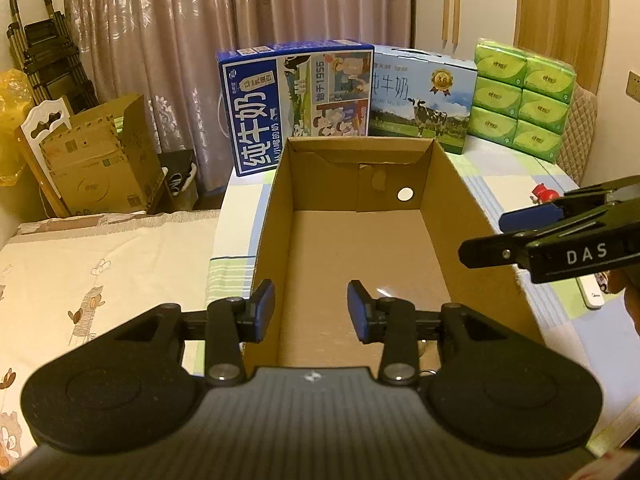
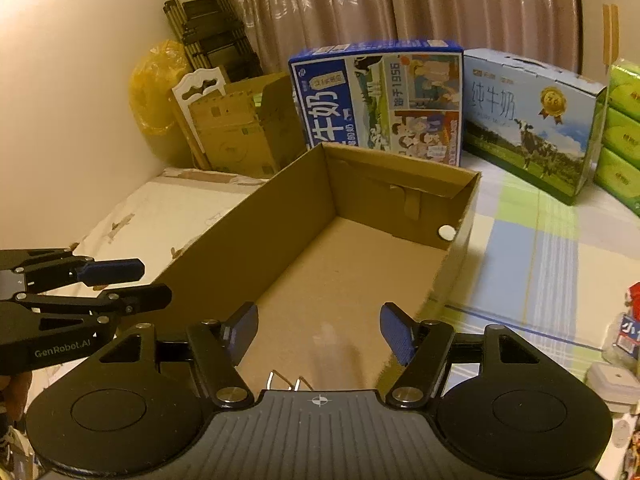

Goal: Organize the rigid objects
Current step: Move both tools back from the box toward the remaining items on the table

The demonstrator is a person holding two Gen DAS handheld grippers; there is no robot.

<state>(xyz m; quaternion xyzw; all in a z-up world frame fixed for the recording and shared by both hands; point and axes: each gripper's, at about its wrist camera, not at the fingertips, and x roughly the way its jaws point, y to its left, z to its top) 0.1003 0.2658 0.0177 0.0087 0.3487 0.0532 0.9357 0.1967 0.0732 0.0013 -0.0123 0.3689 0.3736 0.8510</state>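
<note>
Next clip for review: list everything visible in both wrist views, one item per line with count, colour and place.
cardboard box: one, brown, open, nothing visible inside, centre of the bed cover
milk cartons: two, dark blue and light blue, behind the box
tissue packs: one stack, green, right of the light blue carton
second cardboard box: one, brown, on the floor at left
folding cart: one, black, against the wall
yellow bag: one, by the wall
curtain: pinkish, at the back
small items: several, mixed colours, far right, unclear
left hand-held gripper: black with blue pads, open, holding nothing
right hand-held gripper: same, open, holding nothing
</note>
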